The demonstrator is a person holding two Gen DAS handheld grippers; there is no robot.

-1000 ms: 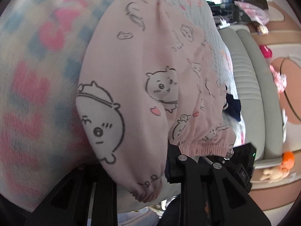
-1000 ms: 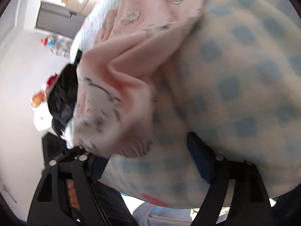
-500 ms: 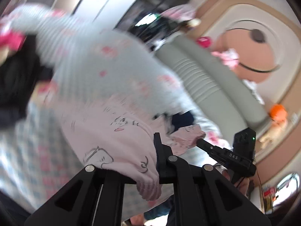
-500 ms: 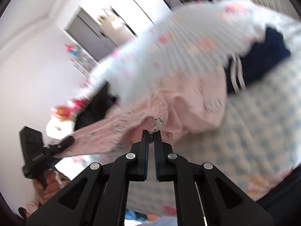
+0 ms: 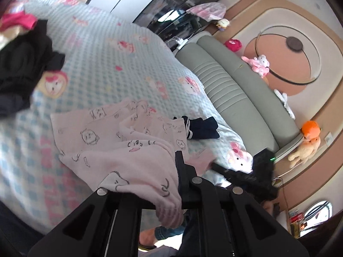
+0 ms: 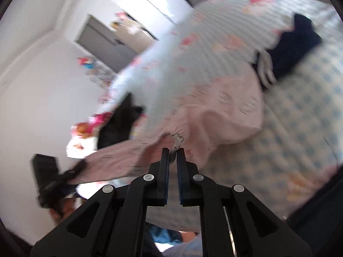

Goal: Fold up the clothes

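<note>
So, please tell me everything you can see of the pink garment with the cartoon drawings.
The pink garment looks like soft knit with black line-drawn cartoon animals and small pink hearts. It is crumpled, partly lifted off the checked bedspread, and stretched between both tools. The left gripper pinches one edge; the right gripper holds a gathered, elastic-looking hem. A navy garment lies against it.

- Bed (image 5: 120, 64) with a pale blue checked cover printed with pink cartoon figures.
- Grey-green padded headboard (image 5: 231, 81) beside it.
- Plush toys along the ledge: pink (image 5: 257, 63), orange (image 5: 308, 141).
- Ring lamp (image 5: 294, 42) on the peach wall.
</note>
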